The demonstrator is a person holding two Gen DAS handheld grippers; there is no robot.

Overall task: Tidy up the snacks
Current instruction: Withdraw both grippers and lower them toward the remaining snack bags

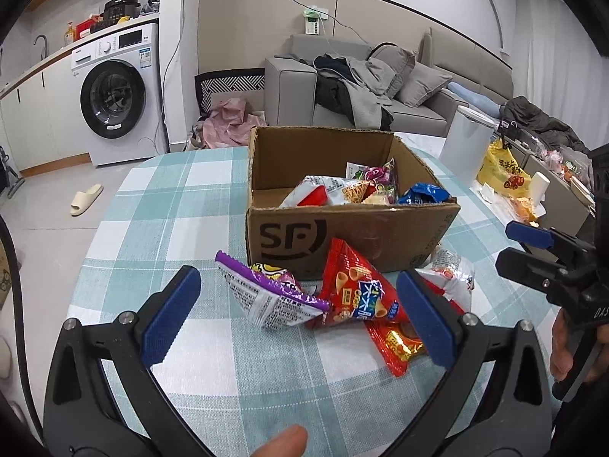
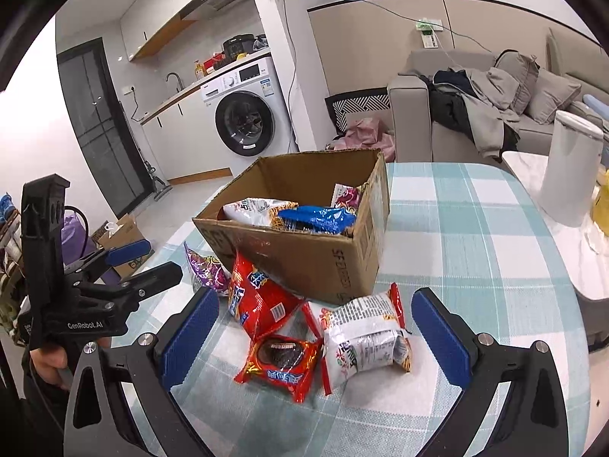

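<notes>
An open cardboard box [image 1: 304, 236] [image 2: 304, 262] stands on the checked tablecloth and holds several snack packs, among them a blue one [image 1: 428, 193] [image 2: 318, 219]. In front of it lie a purple pack [image 1: 266, 293] [image 2: 205, 270], a red crisp bag [image 1: 357, 289] [image 2: 259, 304], a small red cookie pack [image 1: 396, 342] [image 2: 281, 361] and a white-and-red pack [image 2: 365, 339] [image 1: 451, 274]. My left gripper [image 1: 300, 316] is open above the purple and red packs. My right gripper [image 2: 316, 335] is open around the cookie pack and the white-and-red pack, holding nothing.
A white cylindrical appliance [image 1: 466, 144] [image 2: 571, 167] stands at the table's far right, with a yellow bag [image 1: 502, 175] beyond. A sofa [image 1: 380, 87] and a washing machine [image 1: 118, 95] are behind the table. The other gripper shows at the edge of each view.
</notes>
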